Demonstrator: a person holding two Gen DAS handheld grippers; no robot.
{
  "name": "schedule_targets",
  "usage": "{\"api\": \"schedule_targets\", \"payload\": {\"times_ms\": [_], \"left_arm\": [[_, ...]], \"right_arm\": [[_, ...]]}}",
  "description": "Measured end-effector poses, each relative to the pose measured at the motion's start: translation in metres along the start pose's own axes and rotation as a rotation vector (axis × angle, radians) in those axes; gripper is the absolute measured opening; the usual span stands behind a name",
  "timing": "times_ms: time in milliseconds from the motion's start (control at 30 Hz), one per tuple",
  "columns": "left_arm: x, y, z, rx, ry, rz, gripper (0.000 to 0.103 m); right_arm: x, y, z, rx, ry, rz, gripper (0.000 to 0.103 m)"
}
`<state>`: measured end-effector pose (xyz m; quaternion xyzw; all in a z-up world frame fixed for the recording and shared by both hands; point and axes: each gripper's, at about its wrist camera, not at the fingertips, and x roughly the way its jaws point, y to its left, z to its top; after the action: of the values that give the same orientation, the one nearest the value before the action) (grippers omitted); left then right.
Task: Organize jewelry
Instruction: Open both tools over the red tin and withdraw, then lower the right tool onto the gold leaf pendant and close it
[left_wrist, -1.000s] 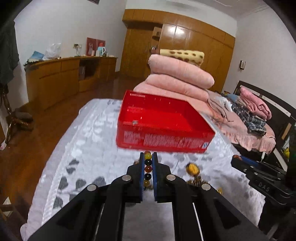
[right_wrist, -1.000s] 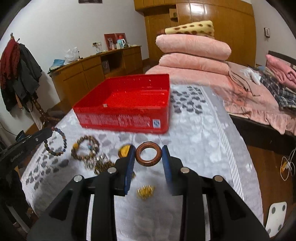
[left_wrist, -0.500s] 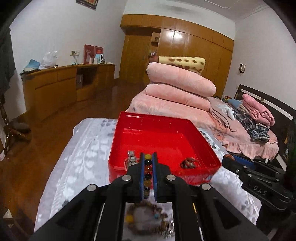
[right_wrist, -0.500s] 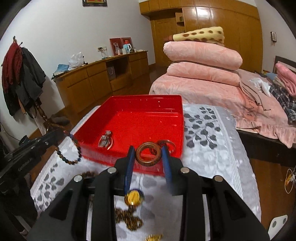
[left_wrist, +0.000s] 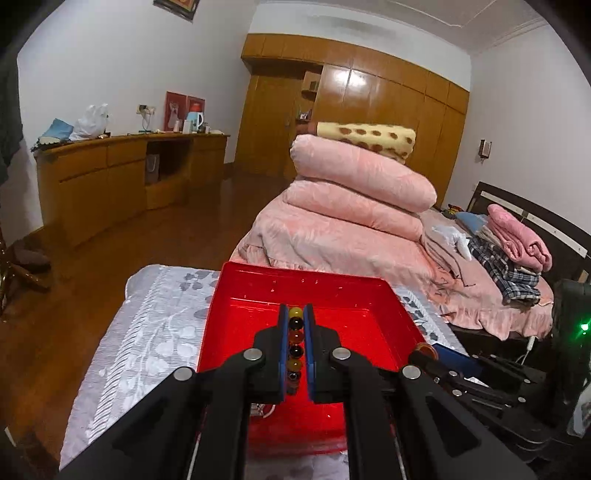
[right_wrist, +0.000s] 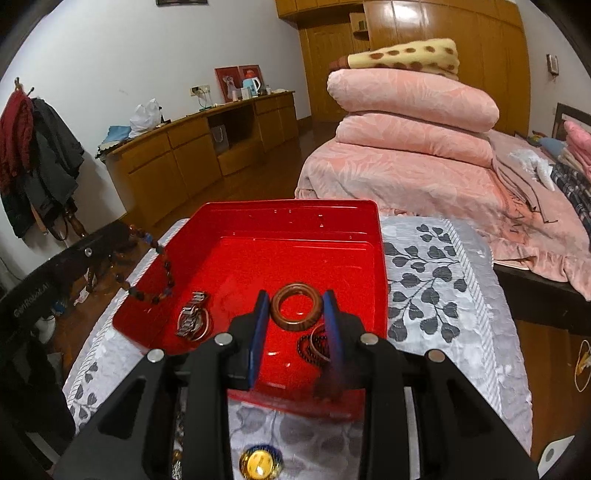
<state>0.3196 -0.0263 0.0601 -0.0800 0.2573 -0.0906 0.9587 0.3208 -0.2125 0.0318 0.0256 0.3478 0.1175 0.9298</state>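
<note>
A red tray (left_wrist: 218, 295) (right_wrist: 373, 225) sits on the patterned tablecloth. My left gripper (left_wrist: 295, 321) is shut on a multicoloured bead bracelet (left_wrist: 295, 336) and holds it above the tray; in the right wrist view the bracelet (right_wrist: 162, 273) hangs over the tray's left edge. My right gripper (right_wrist: 295, 314) is shut on a brown wooden bangle (right_wrist: 295, 312) above the tray. Inside the tray lie a metal watch (right_wrist: 192, 321) and a beaded bracelet with a ring (right_wrist: 317, 347).
A gold round piece (right_wrist: 260, 461) lies on the cloth (right_wrist: 436, 280) in front of the tray. A bed with stacked pink quilts (right_wrist: 410, 110) stands behind the table. A wooden cabinet (left_wrist: 103, 177) runs along the left wall.
Both grippers have moved forward and now hold their pieces over the red tray. The loose jewelry on the cloth has dropped out of view below them.
</note>
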Motion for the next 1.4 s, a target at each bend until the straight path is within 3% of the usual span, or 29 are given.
{"api": "schedule_targets", "payload": {"times_ms": [100, 133, 167, 200, 267, 333, 400, 500, 667, 800, 867, 967, 1100, 1400], "left_arm": [[0.016, 0.004, -0.007, 0.003, 0.04, 0.01, 0.012], [0.022, 0.006, -0.01, 0.002, 0.054, 0.022, 0.019], [0.025, 0.007, -0.012, 0.0, 0.061, 0.032, 0.038], [0.029, 0.009, -0.015, -0.002, 0.069, 0.047, 0.045], [0.032, 0.011, -0.017, -0.003, 0.08, 0.057, 0.045], [0.032, 0.014, -0.018, -0.015, 0.087, 0.052, 0.052], [0.028, 0.015, -0.017, -0.025, 0.067, 0.056, 0.066], [0.019, 0.014, -0.017, -0.015, 0.039, 0.073, 0.076], [0.007, 0.015, -0.021, -0.006, 0.021, 0.095, 0.085], [-0.007, 0.016, -0.029, 0.003, 0.008, 0.142, 0.093], [-0.014, 0.016, -0.034, 0.013, 0.008, 0.162, 0.094], [-0.026, 0.017, -0.042, 0.029, 0.013, 0.175, 0.096], [-0.042, 0.021, -0.057, 0.035, 0.022, 0.179, 0.097], [-0.071, 0.026, -0.096, 0.01, 0.078, 0.147, 0.097]], "right_arm": [[0.012, -0.002, 0.002, -0.001, 0.02, -0.004, 0.03], [0.016, -0.003, 0.002, 0.002, 0.028, -0.01, 0.035], [0.019, -0.004, 0.001, 0.01, 0.031, -0.016, 0.04], [0.022, -0.006, 0.0, 0.02, 0.034, -0.018, 0.04], [0.025, -0.008, -0.003, 0.024, 0.041, -0.023, 0.04], [0.024, -0.012, -0.006, 0.036, 0.038, -0.028, 0.04], [0.02, -0.015, -0.006, 0.046, 0.027, -0.029, 0.04], [0.013, -0.016, -0.008, 0.045, 0.005, -0.046, 0.046], [0.006, -0.019, -0.014, 0.049, -0.004, -0.053, 0.051], [-0.002, -0.017, -0.024, 0.046, -0.004, -0.065, 0.061], [-0.01, -0.013, -0.031, 0.037, -0.01, -0.073, 0.064], [-0.019, -0.01, -0.04, 0.035, -0.011, -0.086, 0.078], [-0.035, -0.011, -0.061, 0.037, -0.007, -0.111, 0.085], [-0.061, -0.012, -0.115, 0.049, 0.05, -0.107, 0.085]]}}
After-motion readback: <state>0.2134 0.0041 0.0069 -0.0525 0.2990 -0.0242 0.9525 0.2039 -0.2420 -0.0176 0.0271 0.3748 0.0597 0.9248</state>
